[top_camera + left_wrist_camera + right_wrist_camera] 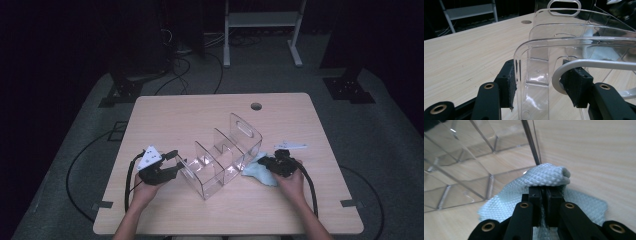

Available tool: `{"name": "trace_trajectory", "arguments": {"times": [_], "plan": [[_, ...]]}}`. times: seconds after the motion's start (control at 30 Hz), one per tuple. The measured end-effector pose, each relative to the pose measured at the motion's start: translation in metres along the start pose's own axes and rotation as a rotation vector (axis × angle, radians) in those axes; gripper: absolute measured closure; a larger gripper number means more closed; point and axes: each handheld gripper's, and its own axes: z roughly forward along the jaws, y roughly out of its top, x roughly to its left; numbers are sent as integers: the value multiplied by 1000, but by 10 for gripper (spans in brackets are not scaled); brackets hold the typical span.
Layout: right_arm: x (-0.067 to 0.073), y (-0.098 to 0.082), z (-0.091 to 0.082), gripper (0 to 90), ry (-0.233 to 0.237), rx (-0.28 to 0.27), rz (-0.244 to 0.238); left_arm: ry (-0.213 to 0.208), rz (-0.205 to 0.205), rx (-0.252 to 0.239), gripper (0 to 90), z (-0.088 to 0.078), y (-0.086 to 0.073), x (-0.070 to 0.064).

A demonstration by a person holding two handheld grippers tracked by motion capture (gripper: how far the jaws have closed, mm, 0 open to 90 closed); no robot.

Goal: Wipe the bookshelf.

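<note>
Clear acrylic divided organiser (222, 157) near the bench's (175, 115) front edge, end wall clamped by left hand-held gripper (172, 162), pale blue cloth (257, 172) touching its right side, pinched tight in right hand-held gripper (267, 162).

Left hand (145, 192): it is coming in from the bottom of the high view and holding the left gripper (172, 165) low, pointing to the right.
Left jaws: they are gripping the end wall of the clear organizer (574, 42), one pad (510, 82) pressing outside it, the other pad (576, 85) inside it.
Right hand (292, 185): it is coming in from the bottom too and tipping the right gripper (272, 162) up and to the left.
Right jaws: they are pinching tight on a fold of the pale blue cloth (546, 178), which is bulging just past the tips.
</note>
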Motion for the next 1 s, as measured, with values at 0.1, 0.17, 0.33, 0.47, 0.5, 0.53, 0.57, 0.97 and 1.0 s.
{"name": "trace_trajectory", "arguments": {"times": [0.1,0.17,0.33,0.47,0.5,0.53,0.57,0.97,1.0], "plan": [[13,5,-20,848,21,-53,-30,2,-3,-1,468,0,0,0],[28,9,-31,848,37,-86,-73,6,-5,-1,468,1,0,-1],[66,23,-46,848,97,-148,-163,8,-7,0,469,1,0,-3],[77,28,-44,847,88,-153,-196,5,-5,-1,469,1,0,-5],[77,27,-43,848,90,-156,-187,4,-4,-1,470,1,0,-4],[76,26,-42,848,91,-159,-178,4,-5,-4,470,1,0,-4],[75,25,-41,848,88,-152,-182,4,-6,-4,470,1,0,-4],[72,14,-26,847,84,-95,-160,8,-10,-8,469,1,-1,-5],[71,13,-24,847,84,-91,-159,8,-10,-9,469,1,-1,-5]]}}
